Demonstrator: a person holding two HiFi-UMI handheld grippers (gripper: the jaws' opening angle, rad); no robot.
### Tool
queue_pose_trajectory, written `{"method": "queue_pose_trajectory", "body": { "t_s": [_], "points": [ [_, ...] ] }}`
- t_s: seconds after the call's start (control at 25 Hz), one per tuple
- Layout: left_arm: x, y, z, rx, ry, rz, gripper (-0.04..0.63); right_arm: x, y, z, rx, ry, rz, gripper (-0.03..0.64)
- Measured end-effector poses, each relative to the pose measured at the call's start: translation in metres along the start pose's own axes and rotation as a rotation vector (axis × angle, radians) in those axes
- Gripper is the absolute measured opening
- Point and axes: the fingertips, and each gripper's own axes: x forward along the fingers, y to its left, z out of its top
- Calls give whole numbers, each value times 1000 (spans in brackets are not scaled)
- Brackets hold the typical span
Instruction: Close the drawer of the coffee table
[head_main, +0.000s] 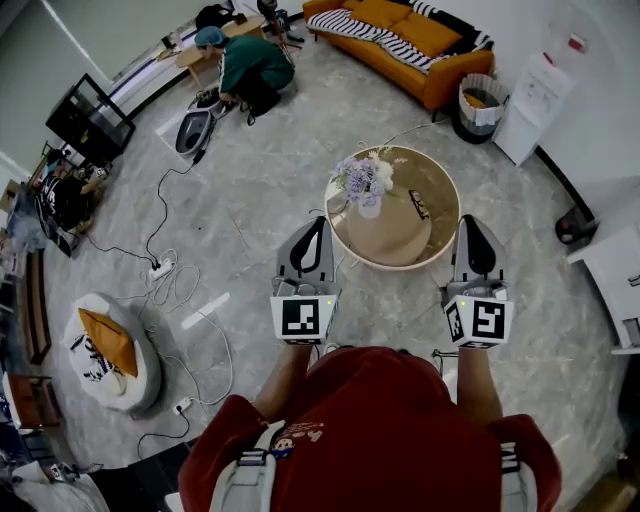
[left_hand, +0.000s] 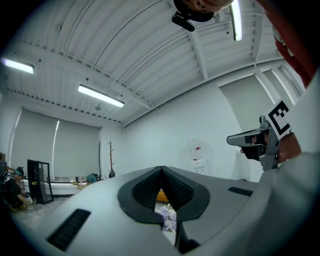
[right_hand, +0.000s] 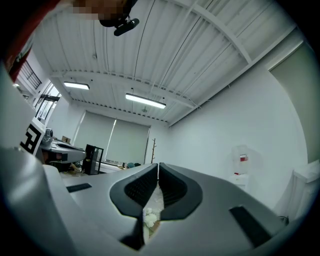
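Observation:
The round wooden coffee table (head_main: 430, 180) stands on the grey floor just ahead of me, carrying a vase of pale purple flowers (head_main: 364, 182) and a small dark object (head_main: 420, 206). From above I cannot make out its drawer. My left gripper (head_main: 319, 221) is held level at the table's near left rim, jaws together and empty. My right gripper (head_main: 471, 221) hovers at the near right rim, likewise shut and empty. In the left gripper view the closed tips (left_hand: 161, 169) frame the flowers (left_hand: 167, 218). The right gripper view shows its jaws (right_hand: 158, 165) meeting above the flowers (right_hand: 150, 217).
An orange sofa (head_main: 401, 36) and a bin (head_main: 480, 102) stand beyond the table, a white water dispenser (head_main: 536, 94) at the far right. A person (head_main: 250, 64) crouches at the far left. Cables (head_main: 166, 268) and a white pouf (head_main: 106, 348) lie left of me.

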Motion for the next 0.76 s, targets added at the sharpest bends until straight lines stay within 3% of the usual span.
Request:
{"method": "queue_pose_trajectory", "body": {
  "t_s": [0.44,0.6,0.76],
  "points": [
    [5,-3,-4,-9,-30,-13,12,-5,5,-10,-37,19,-6,25],
    [3,-6,-10,-33,19,-23,12,-4,5,-16,-37,25,-7,25],
    [7,-4,-13,-16,2,-29,12,1,6,-18,-30,24,-11,25]
  ]
}}
